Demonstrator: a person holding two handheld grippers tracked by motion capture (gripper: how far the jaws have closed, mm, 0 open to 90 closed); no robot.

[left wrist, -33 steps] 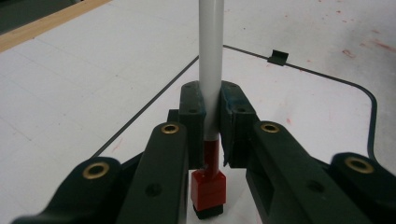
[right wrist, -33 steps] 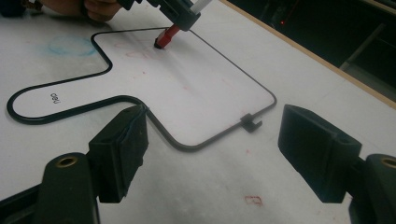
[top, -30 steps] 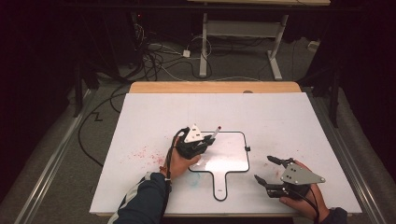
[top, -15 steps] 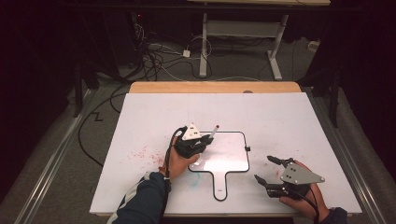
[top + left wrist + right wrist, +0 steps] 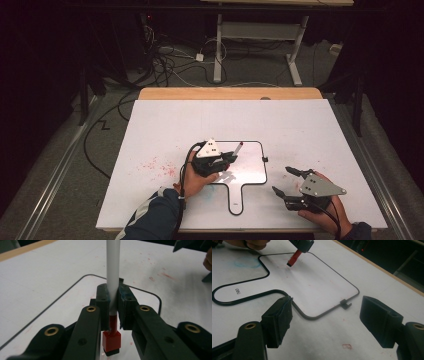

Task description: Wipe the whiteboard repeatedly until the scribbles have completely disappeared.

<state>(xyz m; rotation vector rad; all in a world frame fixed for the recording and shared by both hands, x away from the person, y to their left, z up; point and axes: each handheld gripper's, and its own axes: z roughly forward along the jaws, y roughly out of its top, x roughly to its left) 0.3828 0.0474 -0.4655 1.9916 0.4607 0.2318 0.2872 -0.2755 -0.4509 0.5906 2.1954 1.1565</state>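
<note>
A small whiteboard [image 5: 247,167] with a black rim and a handle lies on the white table [image 5: 300,125]. My left gripper [image 5: 227,159] is over its left part, shut on a marker [image 5: 237,149] with a white barrel and a red end. In the left gripper view the pads [image 5: 125,302] clamp the marker [image 5: 112,277] above the whiteboard [image 5: 75,305]. In the right gripper view the marker's red end [image 5: 293,258] points down, close to the whiteboard [image 5: 312,282]. My right gripper [image 5: 281,180] rests right of the handle, open and empty [image 5: 327,312].
Red ink smudges [image 5: 160,165] mark the table left of the board, and a faint blue smear [image 5: 247,263] lies near the handle. A wooden strip [image 5: 230,93] runs along the table's far edge. Cables [image 5: 170,65] and a desk frame [image 5: 220,45] stand on the floor beyond.
My left gripper has shifted a little to the right and toward the person, marker still in it. The right gripper has stayed where it was.
</note>
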